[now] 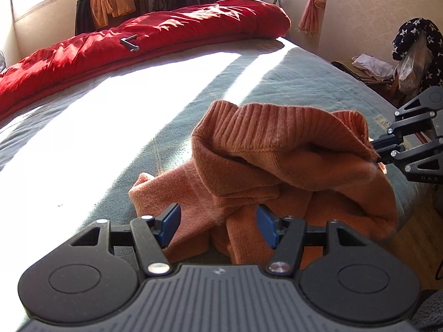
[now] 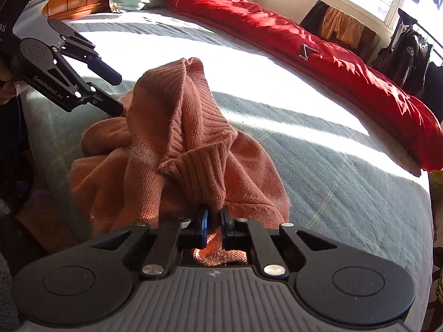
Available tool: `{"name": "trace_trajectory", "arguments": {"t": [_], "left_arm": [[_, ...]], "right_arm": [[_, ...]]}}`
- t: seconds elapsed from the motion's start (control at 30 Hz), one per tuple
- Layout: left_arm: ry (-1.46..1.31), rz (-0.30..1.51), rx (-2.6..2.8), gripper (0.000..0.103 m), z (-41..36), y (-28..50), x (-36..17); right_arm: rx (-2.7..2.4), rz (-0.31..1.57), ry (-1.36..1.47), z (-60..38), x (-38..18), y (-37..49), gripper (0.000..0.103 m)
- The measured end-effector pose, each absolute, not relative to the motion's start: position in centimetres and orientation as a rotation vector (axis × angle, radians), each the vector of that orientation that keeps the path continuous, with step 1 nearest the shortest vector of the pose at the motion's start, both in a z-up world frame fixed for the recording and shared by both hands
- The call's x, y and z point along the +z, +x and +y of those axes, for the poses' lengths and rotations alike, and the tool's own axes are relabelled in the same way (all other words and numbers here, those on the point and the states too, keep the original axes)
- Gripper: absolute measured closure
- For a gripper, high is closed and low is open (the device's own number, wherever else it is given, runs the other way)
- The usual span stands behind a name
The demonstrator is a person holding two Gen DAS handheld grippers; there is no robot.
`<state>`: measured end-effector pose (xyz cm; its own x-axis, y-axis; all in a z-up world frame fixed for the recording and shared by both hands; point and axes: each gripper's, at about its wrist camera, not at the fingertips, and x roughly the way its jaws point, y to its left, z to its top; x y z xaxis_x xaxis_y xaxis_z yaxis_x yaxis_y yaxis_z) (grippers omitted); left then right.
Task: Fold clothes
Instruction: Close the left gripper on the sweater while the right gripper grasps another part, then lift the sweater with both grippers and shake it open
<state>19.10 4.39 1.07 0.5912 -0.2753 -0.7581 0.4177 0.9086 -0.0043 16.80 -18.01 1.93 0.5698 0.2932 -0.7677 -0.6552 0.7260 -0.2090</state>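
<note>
Lying crumpled near the lower middle of both frames, the orange knitted sweater (image 1: 290, 171) rests on the grey-green bed cover (image 1: 249, 72). The right gripper (image 2: 214, 221) has its jaws pressed together on a ribbed edge and lifts it into a peak. The left gripper (image 1: 217, 227) stands spread, its pads clear of the fabric. The knit looks soft, light and limp, so it will sag; I judge the ribbed hem or shoulders give the best hold.

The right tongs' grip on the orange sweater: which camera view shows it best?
The right wrist view. There the right tongs stand shut on the orange sweater, with knit pinched between the blue pads in the foreground. The left wrist view shows the same tongs only from the side at the frame's right edge, biting the sweater's ribbed edge.
</note>
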Motion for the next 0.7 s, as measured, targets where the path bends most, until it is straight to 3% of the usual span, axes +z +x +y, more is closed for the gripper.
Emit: {"name": "trace_trajectory", "arguments": {"t": [0.27, 0.4, 0.5, 0.63, 0.7], "left_arm": [[0.140, 0.871, -0.406, 0.043, 5.0, 20.1, 1.4], [0.133, 0.883, -0.435, 0.043, 5.1, 20.3, 1.0], [0.130, 0.884, -0.459, 0.043, 5.3, 20.5, 0.8], [0.137, 0.883, -0.494, 0.043, 5.8, 20.5, 0.5], [0.144, 0.882, -0.509, 0.043, 6.3, 20.3, 0.3]], "right_arm": [[0.501, 0.759, -0.471, -20.0, 4.1, 19.9, 0.094], [0.610, 0.780, -0.447, -19.8, 4.0, 19.7, 0.089], [0.625, 0.810, -0.427, -19.7, 3.4, 20.0, 0.083], [0.616, 0.823, -0.395, -20.0, 2.7, 20.5, 0.062], [0.615, 0.832, -0.379, -20.1, 2.5, 20.6, 0.059]]}}
